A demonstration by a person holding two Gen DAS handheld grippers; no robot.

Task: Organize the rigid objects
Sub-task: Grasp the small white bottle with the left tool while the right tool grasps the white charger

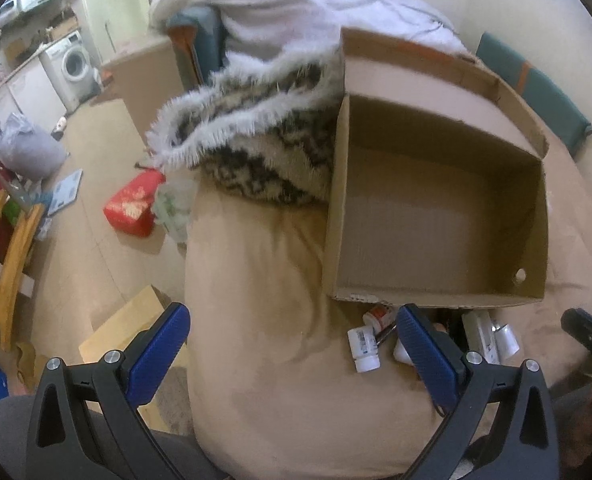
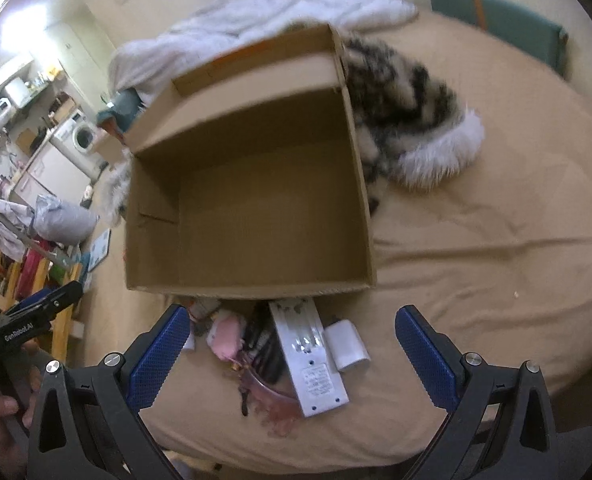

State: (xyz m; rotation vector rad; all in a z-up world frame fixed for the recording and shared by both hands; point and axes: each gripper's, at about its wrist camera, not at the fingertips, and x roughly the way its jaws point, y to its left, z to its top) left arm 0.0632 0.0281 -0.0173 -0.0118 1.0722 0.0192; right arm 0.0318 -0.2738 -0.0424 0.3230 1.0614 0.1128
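Covering most of both views, the tan-sheeted bed (image 2: 475, 240) carries an open cardboard box (image 2: 256, 208), mouth up and bare inside, beside a black-and-white furry blanket (image 2: 407, 108). Just in front of the box's near wall lies a small heap: a white remote (image 2: 311, 360), long axis running away from the box, a white adapter (image 2: 347, 346) touching it, a pink item (image 2: 226, 338) — and a white pill bottle (image 1: 363, 350) on its side. Left gripper (image 1: 292, 344) and right gripper (image 2: 292, 344) both gape wide, holding nothing. "GenRobot.AI" reads on the left gripper's body.
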